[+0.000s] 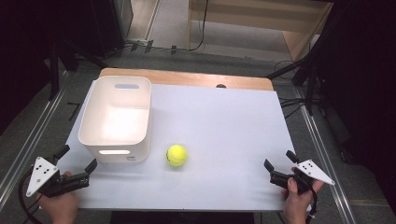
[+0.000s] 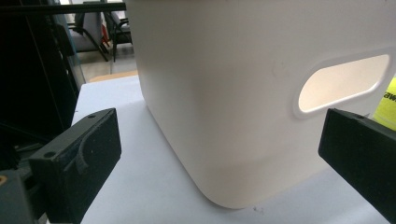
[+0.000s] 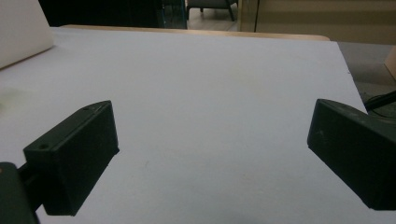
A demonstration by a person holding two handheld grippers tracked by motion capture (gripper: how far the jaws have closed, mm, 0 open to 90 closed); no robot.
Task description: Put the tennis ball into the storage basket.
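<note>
White sheeting covers the table (image 1: 224, 140) in the high view; a white bin (image 1: 116, 116) stands at its left, a tennis ball (image 1: 177, 155) just right of the bin's near corner. Left gripper (image 1: 77, 158) and right gripper (image 1: 279, 162) rest at the near corners, jaws spread, empty.

Left gripper view: the bin (image 2: 243, 102) close ahead, the ball (image 2: 386, 105) at its right.

Right gripper view: bare sheet between wide jaws.

A plain white bin (image 1: 116, 116) sits just ahead of the black left gripper (image 1: 77, 163); a yellow-green tennis ball (image 1: 177, 155) lies on the pale sheet (image 1: 224, 130) well left of the black right gripper (image 1: 279, 163).
</note>
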